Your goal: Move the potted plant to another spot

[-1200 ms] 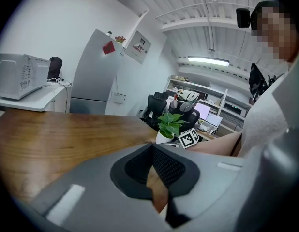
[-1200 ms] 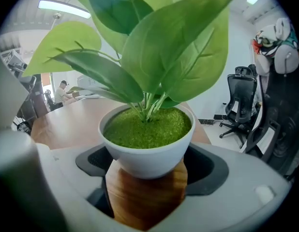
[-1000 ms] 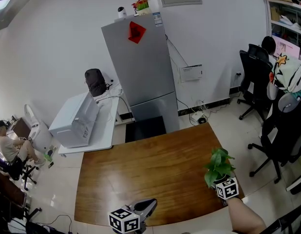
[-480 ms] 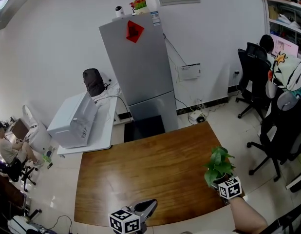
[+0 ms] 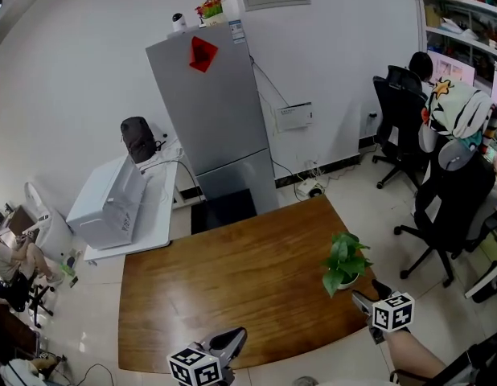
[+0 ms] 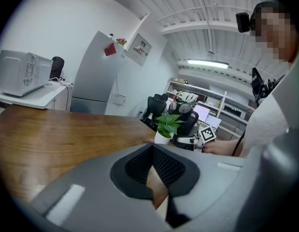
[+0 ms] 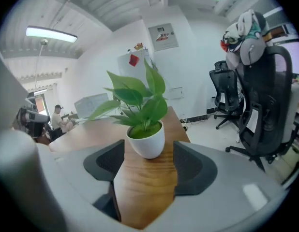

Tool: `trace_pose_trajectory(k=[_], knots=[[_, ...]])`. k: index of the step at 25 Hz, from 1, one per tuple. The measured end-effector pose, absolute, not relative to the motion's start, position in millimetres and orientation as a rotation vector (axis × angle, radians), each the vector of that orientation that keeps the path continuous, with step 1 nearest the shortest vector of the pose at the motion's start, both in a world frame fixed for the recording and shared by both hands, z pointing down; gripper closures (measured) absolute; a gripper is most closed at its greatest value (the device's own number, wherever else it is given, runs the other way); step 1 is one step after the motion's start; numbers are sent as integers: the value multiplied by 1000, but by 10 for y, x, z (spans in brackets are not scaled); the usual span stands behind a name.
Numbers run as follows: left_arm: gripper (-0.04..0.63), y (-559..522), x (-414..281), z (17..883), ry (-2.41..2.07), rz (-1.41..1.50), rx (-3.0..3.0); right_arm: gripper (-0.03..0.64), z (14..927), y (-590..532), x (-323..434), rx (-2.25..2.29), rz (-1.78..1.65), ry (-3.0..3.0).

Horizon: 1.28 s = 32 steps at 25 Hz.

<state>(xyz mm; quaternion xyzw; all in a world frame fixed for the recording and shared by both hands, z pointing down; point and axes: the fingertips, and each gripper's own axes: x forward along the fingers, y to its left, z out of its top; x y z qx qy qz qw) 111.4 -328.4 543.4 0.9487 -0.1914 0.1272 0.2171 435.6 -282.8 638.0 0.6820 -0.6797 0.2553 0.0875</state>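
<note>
The potted plant (image 5: 343, 260) stands upright on the wooden table (image 5: 232, 284), close to the right-hand edge and a little in from the curved near edge, its white pot flat on the wood and its green leaves spreading above. The right gripper (image 5: 363, 301) hangs just off that edge, pointing at the pot from the near side. Its jaws are apart and closing, and there is only bare table top between the pads – the pot sits just ahead of the tips, in line with the gap, and neither pad touches it. So the plant is let go, resting on its own. The left gripper (image 5: 232, 340) is low over the near edge of the table, well apart from the plant, with its jaws drawn together at the tips and nothing in them. From its own view the plant shows far off across the wood, beside the other gripper's marker cube. Beyond the table a grey fridge (image 5: 212, 111) stands against the wall, and a black office chair (image 5: 449, 207) sits off to the right.
</note>
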Motion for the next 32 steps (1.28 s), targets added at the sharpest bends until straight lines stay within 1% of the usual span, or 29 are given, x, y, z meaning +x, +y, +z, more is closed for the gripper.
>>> trace_pose_trajectory(k=[3, 8, 11, 15, 24, 28, 32], knots=[[606, -3192, 1053, 5333, -528, 339, 2639, 397, 6123, -2628, 4253, 2113, 754, -2025], [606, -2911, 932, 5286, -481, 339, 2651, 617, 5873, -2280, 3931, 2201, 761, -2059], [606, -2601, 772, 5273, -450, 344, 2665, 624, 5862, -2027, 3613, 2194, 817, -2103], [606, -2106, 327, 5276, -455, 343, 2654, 624, 5774, -1572, 3008, 2145, 878, -2187], [606, -902, -645, 5439, -453, 334, 2625, 615, 5348, -400, 1269, 1806, 916, -2517], [606, -373, -836, 5441, -428, 334, 2613, 615, 5199, 51, 755, 1658, 946, -2604], [606, -25, -953, 5338, -427, 320, 2636, 615, 5061, 331, 330, 1475, 901, -2678]])
